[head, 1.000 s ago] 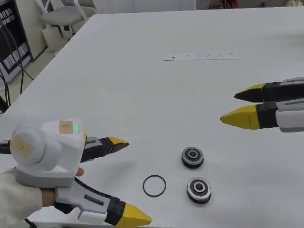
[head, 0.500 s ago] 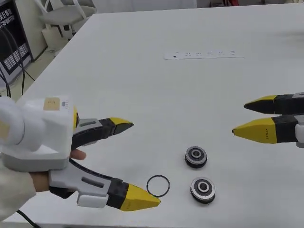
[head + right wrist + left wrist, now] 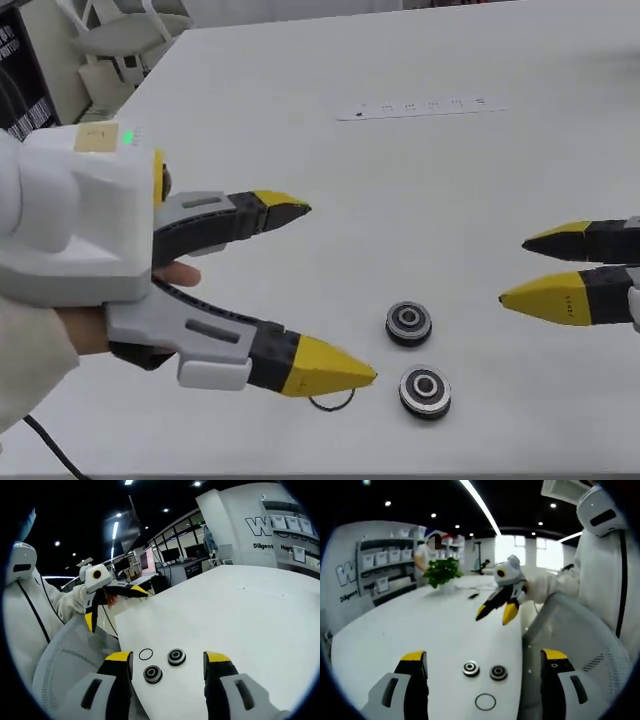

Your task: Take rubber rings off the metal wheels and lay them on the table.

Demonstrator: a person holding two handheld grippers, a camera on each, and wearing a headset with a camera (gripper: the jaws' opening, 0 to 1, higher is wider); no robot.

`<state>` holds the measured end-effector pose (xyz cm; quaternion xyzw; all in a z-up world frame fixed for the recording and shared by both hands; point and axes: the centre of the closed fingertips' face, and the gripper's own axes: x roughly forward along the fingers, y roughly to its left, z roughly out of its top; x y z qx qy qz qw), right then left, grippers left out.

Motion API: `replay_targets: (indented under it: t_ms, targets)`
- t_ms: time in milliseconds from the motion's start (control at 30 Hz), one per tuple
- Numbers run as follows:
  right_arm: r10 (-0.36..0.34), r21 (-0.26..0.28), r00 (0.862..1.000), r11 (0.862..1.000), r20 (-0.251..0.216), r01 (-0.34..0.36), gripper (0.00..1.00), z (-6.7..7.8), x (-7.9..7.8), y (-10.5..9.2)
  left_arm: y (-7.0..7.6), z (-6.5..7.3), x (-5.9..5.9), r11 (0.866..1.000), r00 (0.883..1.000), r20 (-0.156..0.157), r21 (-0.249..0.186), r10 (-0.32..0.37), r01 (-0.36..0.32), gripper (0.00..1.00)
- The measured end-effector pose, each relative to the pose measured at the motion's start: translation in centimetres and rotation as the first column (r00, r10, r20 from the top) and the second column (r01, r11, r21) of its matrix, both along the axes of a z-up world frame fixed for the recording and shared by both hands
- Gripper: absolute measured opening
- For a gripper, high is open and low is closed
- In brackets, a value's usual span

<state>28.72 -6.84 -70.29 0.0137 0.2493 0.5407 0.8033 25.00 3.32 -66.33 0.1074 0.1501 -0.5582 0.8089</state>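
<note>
1. Two metal wheels lie flat on the white table (image 3: pixel 300 150), just beside each other without touching: the far wheel (image 3: pixel 409 323) and the near wheel (image 3: pixel 425 391); each shows a dark outer band round a silver hub, and we cannot tell whether that band is a rubber ring.
2. One loose rubber ring (image 3: pixel 330 403) lies flat on the table to the left of the near wheel, near it but apart; in the head view the lower jaw tip of the left gripper covers part of it.
3. Two grippers show, both with yellow-tipped jaws; the left gripper (image 3: pixel 338 292) hangs above the table to the left of the wheels, its jaws spread wide with nothing between them; a hand (image 3: pixel 85 328) holds it from below.
4. One more, the right gripper (image 3: pixel 515 268), sits to the right of the wheels, well apart from them; its jaws are parted and hold nothing.
5. Three things lie ahead between the jaws in the left gripper view: two wheels side by side and the ring nearer the camera; the right gripper hangs beyond them.
6. Three things likewise lie between the jaws in the right gripper view; we see the ring at the left of the two wheels, apart from both; the left gripper hangs beyond them.
</note>
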Motion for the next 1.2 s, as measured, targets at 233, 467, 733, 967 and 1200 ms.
replay_targets:
  t_ms: [233, 467, 733, 967, 1200]
  targets:
    - [0.0, 0.014, 1.0, 1.0, -0.019, 0.0, 0.54, -0.7, -0.4, 0.2, -2.1, 1.5, 0.0, 1.0, 0.999, 0.031, -0.005, -0.03, 0.031, 0.91]
    - [0.024, 0.02, 0.999, 1.0, -0.03, -0.024, 0.54, -1.1, -1.0, 1.1, -3.3, 1.9, 0.0, 0.999, 0.998, 0.056, -0.022, -0.035, 0.037, 0.9]
    - [0.11, -0.022, 0.994, 0.994, -0.018, -0.11, 0.6, -2.2, -2.6, 2.8, -3.9, 0.0, -0.2, 0.999, 0.997, 0.05, 0.003, -0.051, 0.051, 0.89]
    - [0.144, -0.017, 0.99, 0.989, -0.011, -0.144, 0.64, -2.4, -3.3, 3.7, -3.9, -1.3, -0.2, 0.999, 0.999, 0.014, -0.005, -0.05, 0.05, 0.88]
    - [0.161, -0.023, 0.987, 0.987, -0.017, -0.162, 0.65, -2.7, -3.8, 4.1, -3.9, -1.7, 0.0, 0.999, 0.999, 0.006, -0.023, -0.043, 0.043, 0.88]
